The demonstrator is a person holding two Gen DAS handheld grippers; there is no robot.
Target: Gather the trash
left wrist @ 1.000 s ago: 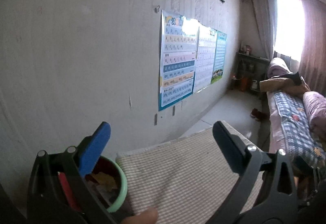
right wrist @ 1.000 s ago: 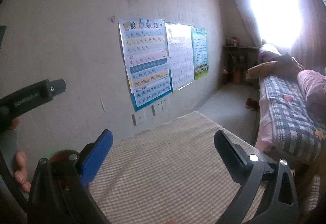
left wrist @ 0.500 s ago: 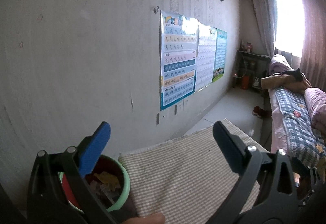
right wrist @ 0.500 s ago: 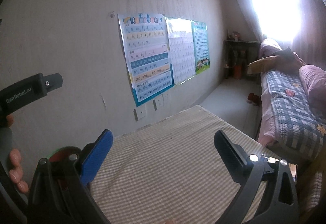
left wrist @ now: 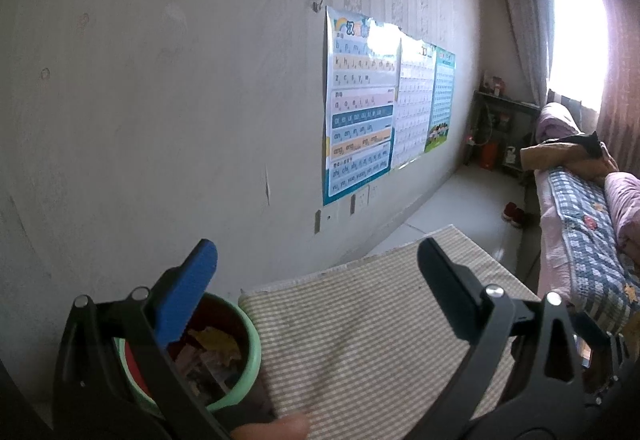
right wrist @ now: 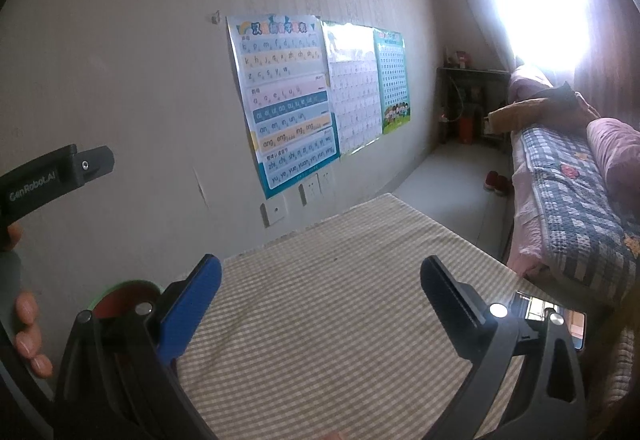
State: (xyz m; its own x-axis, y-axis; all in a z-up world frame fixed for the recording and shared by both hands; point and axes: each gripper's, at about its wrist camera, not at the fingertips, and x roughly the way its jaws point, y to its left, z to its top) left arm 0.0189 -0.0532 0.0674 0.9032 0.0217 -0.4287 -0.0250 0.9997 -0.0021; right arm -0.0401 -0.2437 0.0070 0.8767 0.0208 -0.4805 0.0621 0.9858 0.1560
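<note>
From the left wrist, the left gripper (left wrist: 316,260) hangs with its jaws spread wide and nothing between them, one finger tipped with a blue pad (left wrist: 184,292), the other plain black. Under and just behind the blue finger stands a green-rimmed bin (left wrist: 244,364) with a red inside, just beside the near left corner of the checked tablecloth (left wrist: 360,332); scraps of trash (left wrist: 212,352), among them a yellowish piece, lie in it. A fingertip (left wrist: 272,427) shows at the bottom edge below the gripper. Ahead of the jaws the cloth runs toward a pale wall with three learning posters (left wrist: 360,111); far off to the right are a bed with a checked quilt (left wrist: 580,215) and a bright window (left wrist: 576,35). From the right wrist, the right gripper (right wrist: 320,272) is likewise wide apart and empty over the bare tablecloth (right wrist: 328,320). To its left, partly hidden behind the blue finger, the bin's green rim (right wrist: 120,286) shows beside the cloth's edge. Further left, the black body of the left gripper (right wrist: 52,179) crosses the frame, with the person's fingers (right wrist: 28,324) below it. A dark phone-like slab (right wrist: 556,320) lies behind the black finger on the right.
</note>
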